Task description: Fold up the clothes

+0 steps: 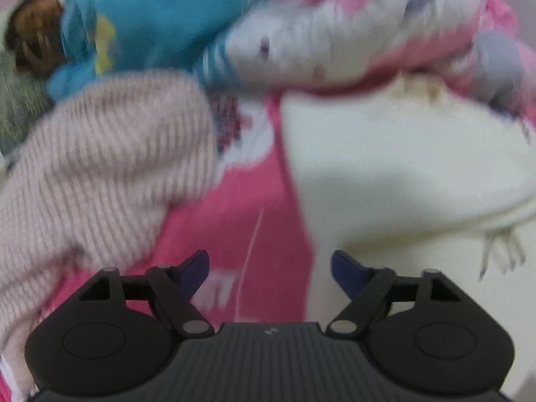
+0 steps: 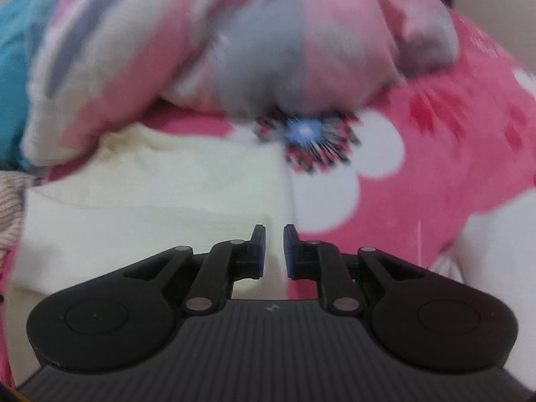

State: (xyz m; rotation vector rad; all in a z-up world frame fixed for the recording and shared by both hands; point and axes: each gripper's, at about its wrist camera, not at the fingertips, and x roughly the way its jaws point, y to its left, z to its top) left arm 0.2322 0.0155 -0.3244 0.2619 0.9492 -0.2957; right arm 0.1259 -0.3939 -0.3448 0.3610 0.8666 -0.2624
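The left gripper (image 1: pixel 270 264) is hanging with its two blue pads (image 1: pixel 197 268) spread wide apart, and nothing is sitting between them. It is pointing down at a pink bedsheet with big white flowers (image 1: pixel 254 194). A cream white garment (image 1: pixel 395 174) is lying just to the right of this gripper, spread over the sheet. A pink and white striped knit garment (image 1: pixel 100 167) is lying just to the left. The bare sheet is showing in the strip between the two clothes, right in front of the open fingers.

Farther back, a blue garment with yellow spots (image 1: pixel 150 16) is lying in a pile with a fluffy pink, white and grey garment (image 1: pixel 368 33).

The right gripper (image 2: pixel 274 251) is holding its pads (image 2: pixel 259 251) close together, with a thin gap between them and no cloth in it. The edge of the cream white garment (image 2: pixel 150 207) is lying right in front of it and to its left. The flowered sheet (image 2: pixel 435 154) is showing to its right. The fluffy garment (image 2: pixel 284 40) is heaped behind. Both pictures are blurry.
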